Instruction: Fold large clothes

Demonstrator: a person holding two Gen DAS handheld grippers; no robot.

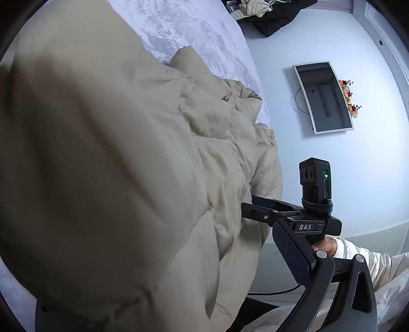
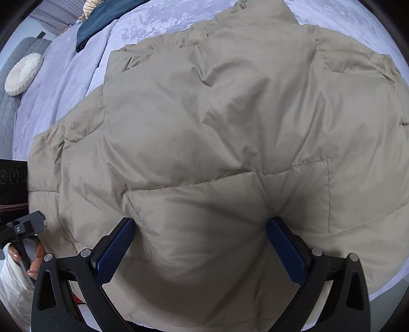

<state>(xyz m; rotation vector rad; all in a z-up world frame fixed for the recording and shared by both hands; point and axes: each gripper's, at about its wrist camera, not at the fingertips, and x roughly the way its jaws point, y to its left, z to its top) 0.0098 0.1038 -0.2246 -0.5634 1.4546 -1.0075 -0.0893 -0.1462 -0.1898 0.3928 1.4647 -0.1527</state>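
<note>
The right gripper's point(image 2: 200, 245) two blue-padded fingers point(image 2: 115, 251) stand wide apart, and a puffed bulge of the beige quilted coat point(image 2: 204, 122) sits between them, touching both pads; they are spread, not pinched on the cloth. Of the left gripper point(image 1: 255, 268), only one blue pad point(image 1: 291, 255) shows in its own view; the coat covers the other side, so I cannot tell whether those fingers are apart or closed on the fabric.

The coat lies spread across a bed point(image 2: 158, 18) with a pale lilac cover, filling most of the right view and the left half of the left view.

The other handheld gripper point(image 1: 301, 219) crosses the left view just beside the coat's edge; white letters on its body read "DAS". A small black camera block point(image 1: 315, 181) with a green light is strapped on top. A hand point(image 1: 326, 246) in a white sleeve holds it from below.

On the wall hangs a framed mirror point(image 1: 324, 97) with orange flowers point(image 1: 349, 98) at its edge. A round cream cushion point(image 2: 23, 74) rests near the grey headboard point(image 2: 10, 107), and dark clothing point(image 2: 102, 18) lies at the far end of the bed.
</note>
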